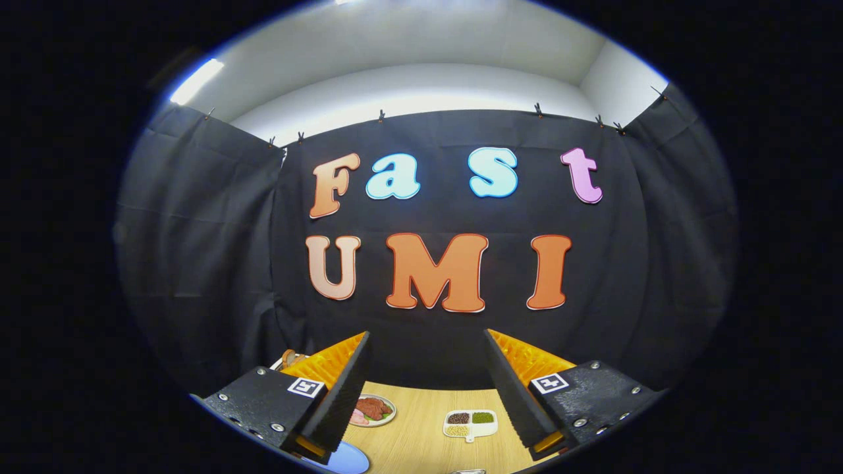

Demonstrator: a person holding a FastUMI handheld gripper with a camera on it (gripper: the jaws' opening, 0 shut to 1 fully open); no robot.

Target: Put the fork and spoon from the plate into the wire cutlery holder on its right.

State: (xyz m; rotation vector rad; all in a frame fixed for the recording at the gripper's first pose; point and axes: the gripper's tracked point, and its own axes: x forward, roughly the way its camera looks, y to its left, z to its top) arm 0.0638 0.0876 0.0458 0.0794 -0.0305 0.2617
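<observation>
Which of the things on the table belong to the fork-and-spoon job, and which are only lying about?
For the job:
- gripper, fingers open, holding nothing
- blue plate, just ahead of the fingers, only its edge seen; no cutlery can be told on it

Lying about:
- small plate with meat on the wooden table
- white divided dish with beans

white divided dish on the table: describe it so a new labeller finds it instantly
Start at the wooden table seen between the open gripper fingers, which hold nothing. Two dishes lie on it: a round plate of reddish food near one finger, and beside it the white divided dish. That dish alone is split into three compartments with dark, green and pale fillings, and has a small tab.
</observation>
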